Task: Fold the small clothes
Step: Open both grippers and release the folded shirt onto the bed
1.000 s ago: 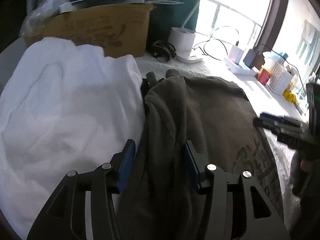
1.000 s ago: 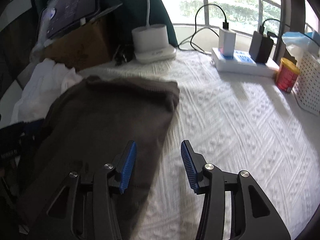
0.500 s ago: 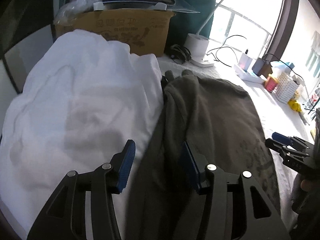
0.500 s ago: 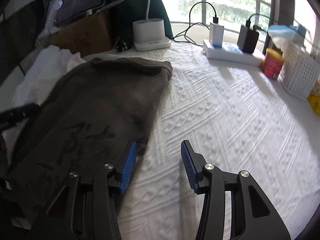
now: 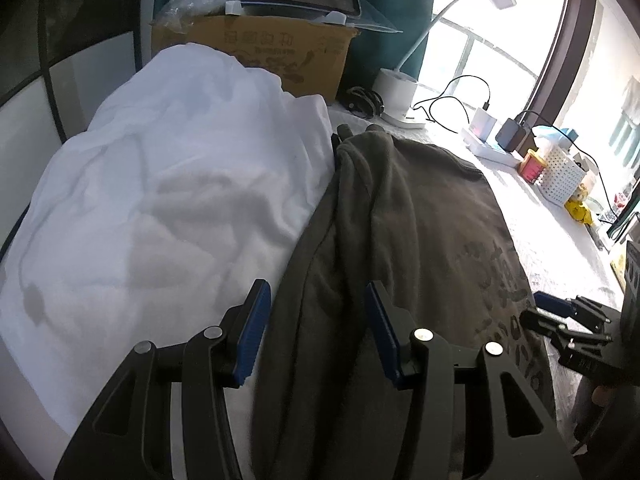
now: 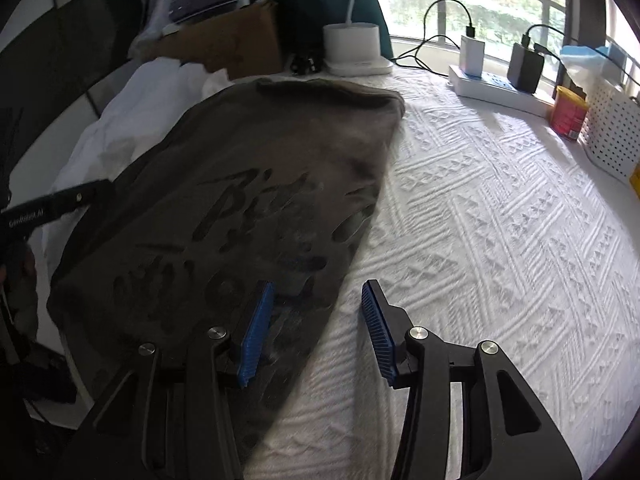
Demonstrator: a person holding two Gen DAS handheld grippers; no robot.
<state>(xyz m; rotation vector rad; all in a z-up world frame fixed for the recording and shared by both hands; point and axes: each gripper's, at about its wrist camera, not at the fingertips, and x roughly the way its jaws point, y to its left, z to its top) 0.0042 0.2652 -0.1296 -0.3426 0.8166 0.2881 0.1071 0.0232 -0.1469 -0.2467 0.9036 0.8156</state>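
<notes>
Right wrist view shows the brown shirt (image 6: 240, 200) lying print-up on the white bedspread (image 6: 500, 240), folded in along its sides by the look of it, no cross fold yet. Right gripper (image 6: 316, 328) hovers over the shirt's edge at five o'clock, jaws apart, empty. Left gripper (image 5: 316, 332) likewise gapes over its seven o'clock edge, beside the unfolded white garment (image 5: 168, 184).

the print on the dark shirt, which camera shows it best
The right wrist view. There the print on the dark shirt lies spread and mostly readable as brush-style lettering. The left wrist view catches only a foreshortened strip of it at the shirt's right edge, near the right gripper.
</notes>
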